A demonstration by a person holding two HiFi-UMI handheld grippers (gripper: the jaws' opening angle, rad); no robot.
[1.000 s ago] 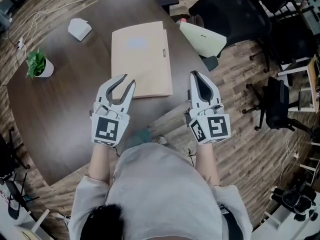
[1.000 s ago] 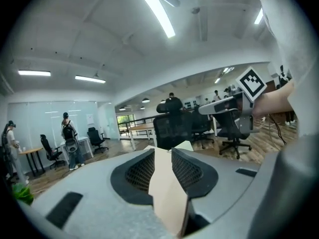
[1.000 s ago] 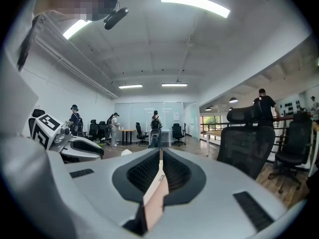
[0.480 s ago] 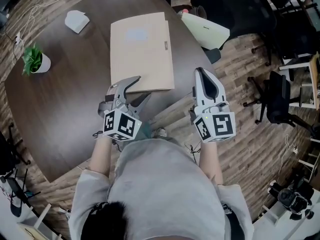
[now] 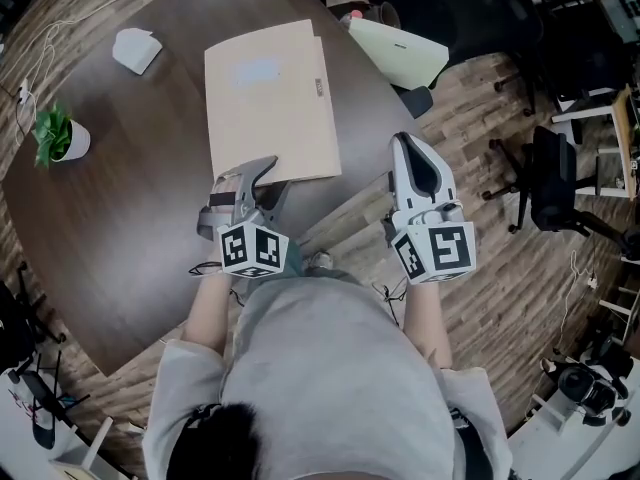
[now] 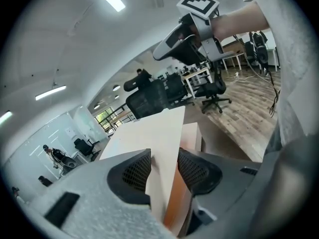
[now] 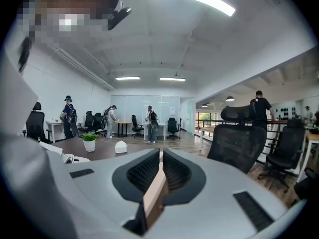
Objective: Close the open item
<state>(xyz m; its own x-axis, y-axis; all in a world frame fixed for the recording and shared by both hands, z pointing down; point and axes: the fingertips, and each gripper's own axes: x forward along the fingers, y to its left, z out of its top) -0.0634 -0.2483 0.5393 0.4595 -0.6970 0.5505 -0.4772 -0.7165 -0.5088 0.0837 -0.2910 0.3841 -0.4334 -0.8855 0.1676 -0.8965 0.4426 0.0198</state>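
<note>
A flat beige folder (image 5: 265,98) lies on the round dark table (image 5: 120,228). My left gripper (image 5: 265,173) is rolled on its side at the folder's near edge. In the left gripper view the folder (image 6: 159,128) runs between the jaws, which are closing, and both pads (image 6: 135,171) touch its cover. My right gripper (image 5: 408,143) hovers beyond the table's right edge, away from the folder, with its jaws shut. A thin tan strip shows in the slit between the right gripper's (image 7: 160,158) pads; what it is I cannot tell.
A small potted plant (image 5: 55,138) and a white box-like object (image 5: 135,48) sit at the table's left. A pale green bag (image 5: 400,53) rests by the far right edge. Black office chairs (image 5: 560,188) stand on the wood floor at right. People stand far off (image 7: 149,121).
My left gripper has rolled onto its side and moved to the folder's near edge, taking the edge between its jaws. The right gripper has hardly moved.
</note>
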